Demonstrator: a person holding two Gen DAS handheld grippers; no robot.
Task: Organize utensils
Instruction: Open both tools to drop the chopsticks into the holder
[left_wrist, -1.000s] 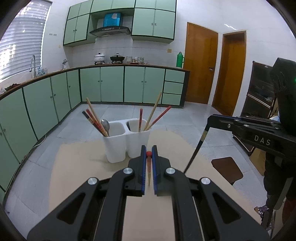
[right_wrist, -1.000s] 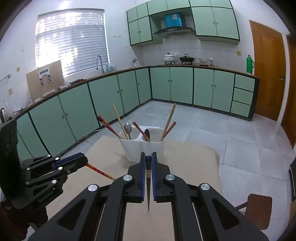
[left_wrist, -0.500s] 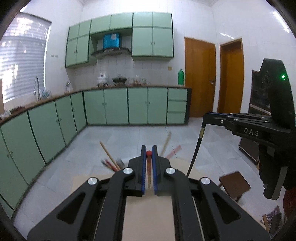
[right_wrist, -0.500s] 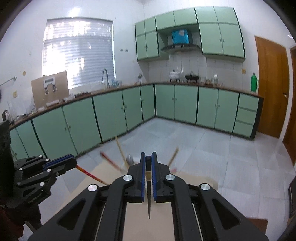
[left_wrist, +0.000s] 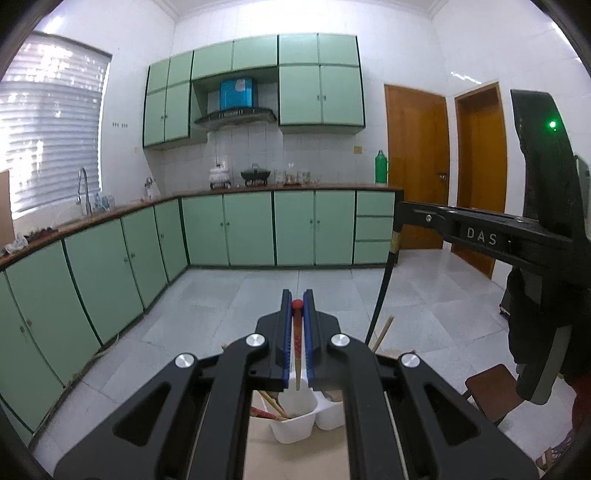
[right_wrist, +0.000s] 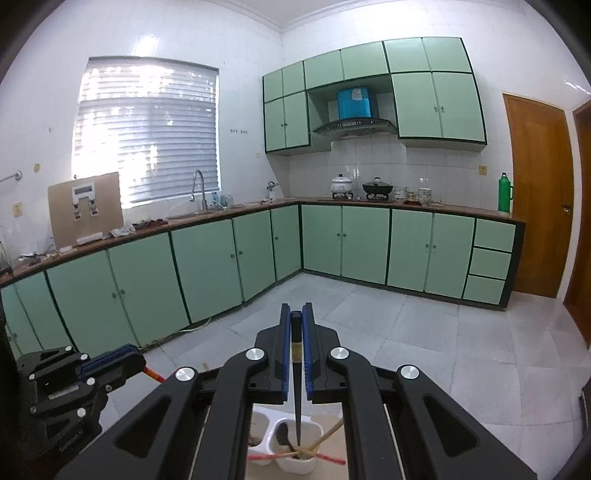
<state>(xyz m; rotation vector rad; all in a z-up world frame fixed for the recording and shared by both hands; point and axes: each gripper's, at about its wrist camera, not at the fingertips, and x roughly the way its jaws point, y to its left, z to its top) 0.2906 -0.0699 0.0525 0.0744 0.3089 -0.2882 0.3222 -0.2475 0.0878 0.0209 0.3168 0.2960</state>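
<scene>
Holding several chopsticks (left_wrist: 273, 408), the white two-compartment holder (left_wrist: 295, 424) sits below both jaws, each clamping one chopstick.

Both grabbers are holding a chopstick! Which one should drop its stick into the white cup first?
Probably the right gripper. Its black chopstick hangs tip-down right over a compartment of the white holder. The left gripper's red chopstick looks close too.
</scene>
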